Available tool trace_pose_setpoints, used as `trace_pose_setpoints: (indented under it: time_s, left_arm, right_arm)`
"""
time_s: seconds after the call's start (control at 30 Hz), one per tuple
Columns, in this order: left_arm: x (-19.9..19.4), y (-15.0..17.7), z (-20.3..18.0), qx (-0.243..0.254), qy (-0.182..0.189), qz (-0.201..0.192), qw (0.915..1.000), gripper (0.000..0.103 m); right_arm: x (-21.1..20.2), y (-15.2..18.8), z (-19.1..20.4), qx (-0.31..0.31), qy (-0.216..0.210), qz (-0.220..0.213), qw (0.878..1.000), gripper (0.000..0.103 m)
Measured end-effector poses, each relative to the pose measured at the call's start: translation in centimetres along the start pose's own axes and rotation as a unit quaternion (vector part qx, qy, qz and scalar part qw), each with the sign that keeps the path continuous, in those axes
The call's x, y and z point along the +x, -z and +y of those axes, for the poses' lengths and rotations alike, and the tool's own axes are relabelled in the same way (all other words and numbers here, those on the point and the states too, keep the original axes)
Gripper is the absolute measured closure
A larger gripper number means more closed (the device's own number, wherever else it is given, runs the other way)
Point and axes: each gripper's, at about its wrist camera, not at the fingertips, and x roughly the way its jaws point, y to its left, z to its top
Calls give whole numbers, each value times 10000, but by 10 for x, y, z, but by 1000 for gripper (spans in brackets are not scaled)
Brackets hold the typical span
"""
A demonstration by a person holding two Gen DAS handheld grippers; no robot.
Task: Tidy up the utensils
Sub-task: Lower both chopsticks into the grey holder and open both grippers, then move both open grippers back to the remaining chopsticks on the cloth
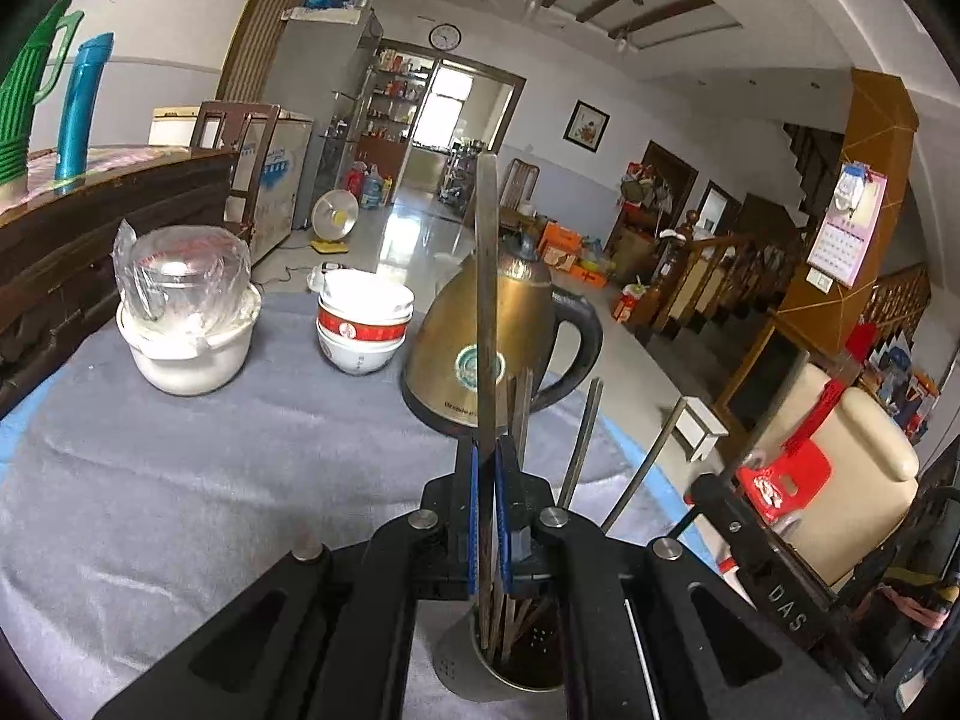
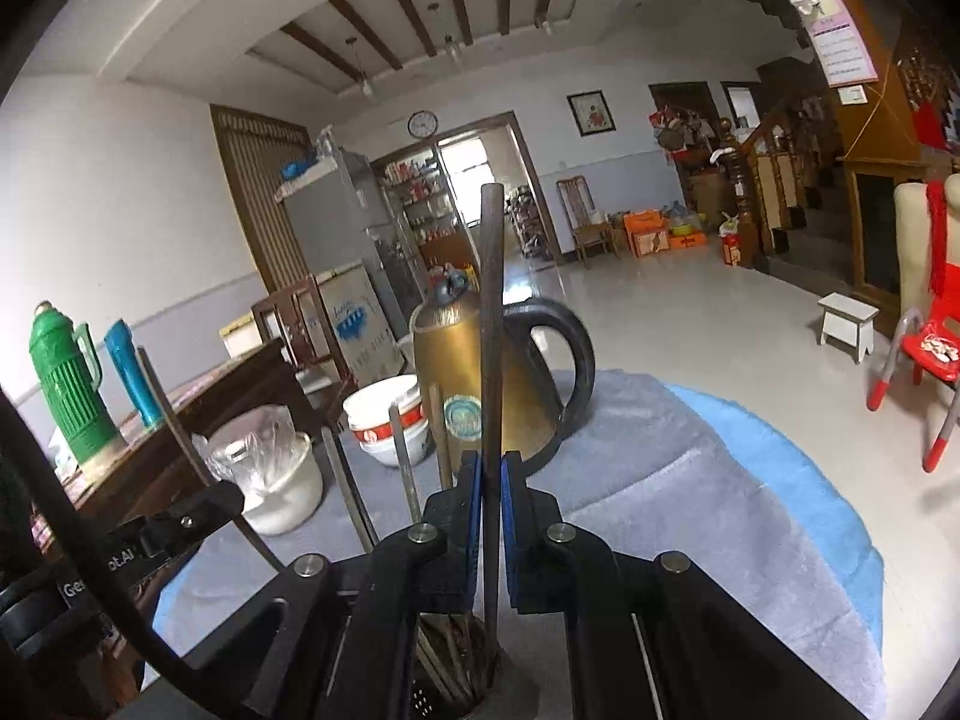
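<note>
In the left wrist view my left gripper (image 1: 489,459) is shut on a long grey chopstick (image 1: 486,252) that stands upright. Its lower end reaches into the metal utensil holder (image 1: 462,666) just below the jaws. Several other chopsticks (image 1: 579,444) lean out of that holder. In the right wrist view my right gripper (image 2: 491,465) is shut on a dark chopstick (image 2: 491,312), also upright, over the same holder (image 2: 429,699), which has brown chopsticks (image 2: 462,642) inside. Both grippers hang close together above the holder.
A brass kettle (image 1: 516,324) with a black handle stands right behind the holder. Stacked bowls (image 1: 363,324) and a white pot (image 1: 186,354) with a wrapped lid sit further left on the grey table cloth (image 1: 180,480). A green thermos (image 2: 72,390) and a blue bottle (image 2: 132,372) stand on a side cabinet.
</note>
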Motion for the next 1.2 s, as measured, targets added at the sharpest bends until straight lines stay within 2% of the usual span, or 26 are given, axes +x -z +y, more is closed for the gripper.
trace_pose_setpoints:
  time_s: [0.3, 0.57, 0.63, 0.67, 0.8, 0.9, 0.93, 1.03, 1.13, 1.2]
  left_arm:
    - [17, 13, -6, 195, 47, 383, 9991, 97]
    - [23, 21, -5, 164, 109, 863, 9961, 96]
    - [18, 18, -3, 121, 95, 895, 9959, 89]
    - [14, 17, -2, 93, 100, 908, 9958, 78]
    - [-9, 15, 5, 38, 159, 760, 9970, 60]
    - [-37, 16, 19, -45, 179, 627, 9979, 53]
    - [-44, 17, 24, -61, 149, 590, 9981, 51]
    - [-75, 29, 51, -139, -36, 513, 9986, 43]
    - [-95, 48, 81, -233, -359, 618, 9972, 37]
    - [-104, 68, 103, -241, -672, 783, 9944, 36]
  right_arm:
    - [14, 18, 1, -112, -93, 356, 9993, 96]
    - [23, 25, -1, -106, -147, 781, 9968, 94]
    - [22, 25, -2, -118, -127, 853, 9962, 93]
    - [21, 26, -2, -135, -113, 870, 9960, 92]
    - [5, 22, -4, -123, -11, 758, 9970, 83]
    - [-18, 19, -7, -36, 28, 590, 9982, 56]
    - [-30, 19, -9, 27, 38, 467, 9989, 43]
    - [-56, 26, -11, 153, 35, 369, 9992, 42]
    - [-79, 48, -7, 188, -34, 473, 9987, 42]
    - [-86, 68, -2, 138, -75, 674, 9976, 42]
